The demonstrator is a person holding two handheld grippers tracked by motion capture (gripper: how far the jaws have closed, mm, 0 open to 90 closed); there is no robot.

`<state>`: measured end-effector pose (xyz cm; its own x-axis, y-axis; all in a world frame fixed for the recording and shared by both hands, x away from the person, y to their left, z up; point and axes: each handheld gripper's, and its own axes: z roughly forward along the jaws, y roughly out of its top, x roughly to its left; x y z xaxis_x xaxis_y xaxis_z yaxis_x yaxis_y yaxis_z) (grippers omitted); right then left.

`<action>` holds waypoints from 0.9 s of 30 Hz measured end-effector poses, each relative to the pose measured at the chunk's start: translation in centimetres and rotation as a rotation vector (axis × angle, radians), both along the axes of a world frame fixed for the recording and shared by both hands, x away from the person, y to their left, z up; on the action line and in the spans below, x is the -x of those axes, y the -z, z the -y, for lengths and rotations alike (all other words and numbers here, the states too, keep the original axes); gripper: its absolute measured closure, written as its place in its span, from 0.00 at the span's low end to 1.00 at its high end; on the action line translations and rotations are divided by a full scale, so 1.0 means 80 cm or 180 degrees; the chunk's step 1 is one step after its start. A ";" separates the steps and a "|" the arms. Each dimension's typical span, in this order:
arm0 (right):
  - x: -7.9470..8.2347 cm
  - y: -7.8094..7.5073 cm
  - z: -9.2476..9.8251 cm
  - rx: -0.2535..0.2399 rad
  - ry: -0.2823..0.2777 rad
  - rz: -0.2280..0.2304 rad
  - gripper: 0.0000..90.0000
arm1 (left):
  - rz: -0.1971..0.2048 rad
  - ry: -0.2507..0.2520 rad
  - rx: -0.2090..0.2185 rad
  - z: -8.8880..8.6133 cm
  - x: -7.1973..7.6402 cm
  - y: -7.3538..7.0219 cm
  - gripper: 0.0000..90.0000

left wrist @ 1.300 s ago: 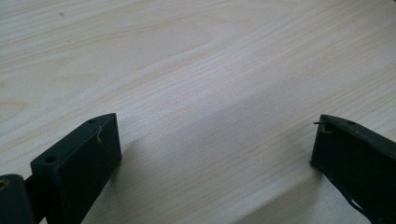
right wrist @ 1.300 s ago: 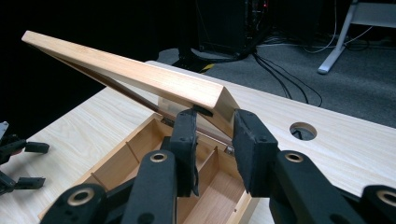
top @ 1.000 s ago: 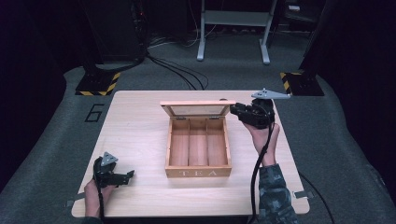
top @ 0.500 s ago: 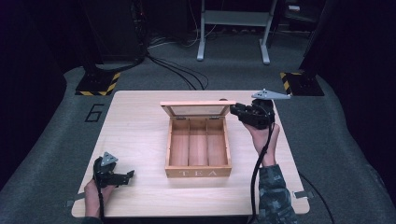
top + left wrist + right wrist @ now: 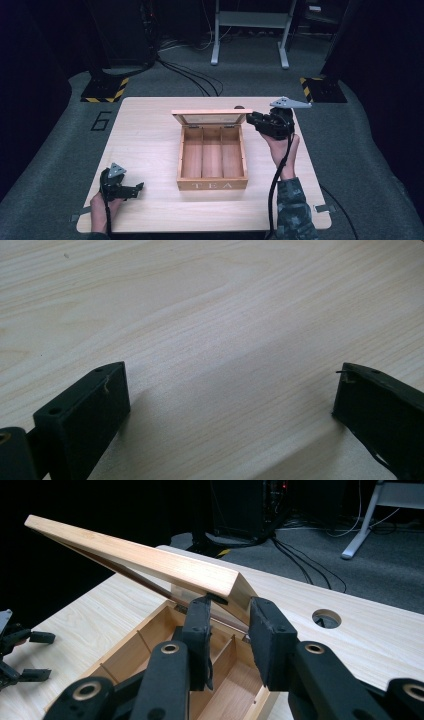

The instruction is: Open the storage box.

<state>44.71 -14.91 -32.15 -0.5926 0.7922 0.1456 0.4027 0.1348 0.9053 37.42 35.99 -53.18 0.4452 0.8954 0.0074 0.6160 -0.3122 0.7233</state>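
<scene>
A wooden tea box (image 5: pixel 212 186) marked TEA stands mid-table, its three compartments bare. Its lid (image 5: pixel 212 117) is tilted up at the back, hinged at the far side. My right gripper (image 5: pixel 252 121) is shut on the lid's right end; in the right gripper view the fingers (image 5: pixel 197 630) pinch the lid's side wall (image 5: pixel 239 592) above the box (image 5: pixel 145 640). My left gripper (image 5: pixel 138 189) rests at the table's front left, jaws open. In the left gripper view it (image 5: pixel 230 387) has only bare table (image 5: pixel 210 315) between its fingers.
A round cable hole (image 5: pixel 325 618) sits in the table behind the box. Beyond the table edge (image 5: pixel 150 100) are floor cables (image 5: pixel 190 80), two yellow-black striped bases (image 5: pixel 105 90), and a metal stand (image 5: pixel 250 30). Bare tabletop surrounds the box.
</scene>
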 end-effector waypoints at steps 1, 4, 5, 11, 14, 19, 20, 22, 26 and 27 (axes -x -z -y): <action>0.001 0.001 0.000 -0.0006 -0.0003 0.0000 0.78 | -0.0001 0.0000 0.0000 0.000 0.000 0.000 0.02; 0.003 0.004 0.001 -0.0018 -0.0011 0.0004 0.78 | -0.0001 0.0000 -0.0001 0.000 0.000 0.000 0.02; 0.004 0.005 0.001 -0.0021 -0.0009 0.0001 0.78 | -0.0009 0.0005 0.0004 0.000 0.000 0.000 0.02; 0.013 0.014 0.002 -0.0042 -0.0011 0.0010 0.78 | -0.0018 0.0019 -0.0007 -0.001 0.000 -0.001 0.02; 0.018 0.020 0.004 -0.0076 -0.0041 -0.0002 0.78 | -0.0017 0.0019 -0.0007 -0.001 0.000 0.000 0.02; 0.029 0.034 0.006 -0.0094 -0.0053 0.0017 0.79 | -0.0017 0.0019 -0.0006 -0.001 0.000 0.000 0.02; 0.032 0.037 0.006 -0.0106 -0.0054 0.0013 0.79 | -0.0016 0.0015 -0.0010 0.000 0.000 0.000 0.01; 0.036 0.043 0.007 -0.0116 -0.0069 0.0015 0.79 | -0.0020 0.0018 -0.0007 -0.001 0.000 -0.001 0.02; 0.047 0.056 0.008 -0.0123 -0.0081 0.0015 0.78 | -0.0013 0.0008 0.0007 0.000 0.000 0.000 0.02; 0.050 0.059 0.008 -0.0125 -0.0092 0.0011 0.78 | -0.0019 0.0012 0.0003 0.000 0.000 0.000 0.01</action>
<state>40.73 -15.56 -36.89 -0.6156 0.7686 0.1743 0.3962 0.1106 0.9115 37.43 36.02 -53.14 0.4485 0.8938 0.0038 0.6191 -0.3138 0.7199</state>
